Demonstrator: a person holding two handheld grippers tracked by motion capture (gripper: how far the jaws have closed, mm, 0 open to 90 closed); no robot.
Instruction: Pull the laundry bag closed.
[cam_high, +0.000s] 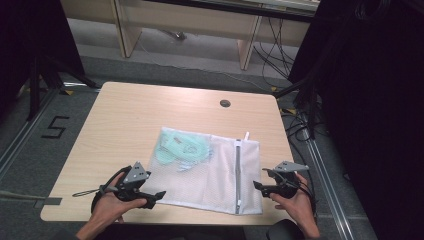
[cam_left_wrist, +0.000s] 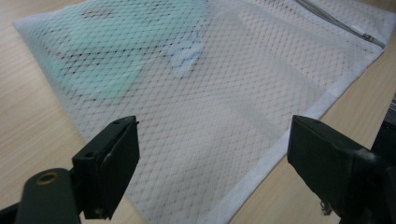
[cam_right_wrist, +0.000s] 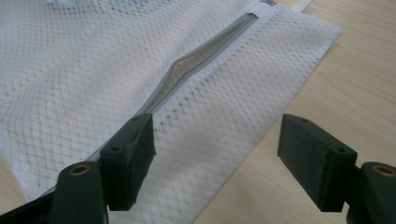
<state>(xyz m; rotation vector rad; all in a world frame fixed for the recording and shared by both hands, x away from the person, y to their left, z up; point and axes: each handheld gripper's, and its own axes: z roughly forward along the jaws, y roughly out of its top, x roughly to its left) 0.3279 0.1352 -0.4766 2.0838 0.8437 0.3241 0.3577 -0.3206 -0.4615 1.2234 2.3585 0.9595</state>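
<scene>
At the left of the high view, the person's left hand (cam_high: 111, 205) holds the left gripper (cam_high: 152, 196), a black two-jaw tool with a grey three-cornered plate on top, low over the light wooden table (cam_high: 125, 115) and just beside the near left corner of the white mesh laundry bag (cam_high: 207, 172). In the left gripper view its jaws stand wide apart with nothing pinched between them; the bag's mesh and its white hemmed edge (cam_left_wrist: 299, 126) lie flat on the table beyond and beneath the gap, and I cannot tell whether a jaw tip touches the fabric. The bag lies flat near the middle of the table, toward the person's edge. Inside its far left part, seen through the mesh, sits a pale mint-green folded garment (cam_high: 181, 146). Toward the bag's right side a grey zipper (cam_high: 238, 172) runs from the far edge to the near edge; in the right gripper view the zipper (cam_right_wrist: 196, 65) gapes slightly open along part of its length. At the right, the person's right hand (cam_high: 295, 202) holds the right gripper (cam_high: 260, 186), also black with a grey plate, just beside the bag's near right corner. Its jaws are spread wide and empty, one over the mesh near the zipper, the other over bare wood.
</scene>
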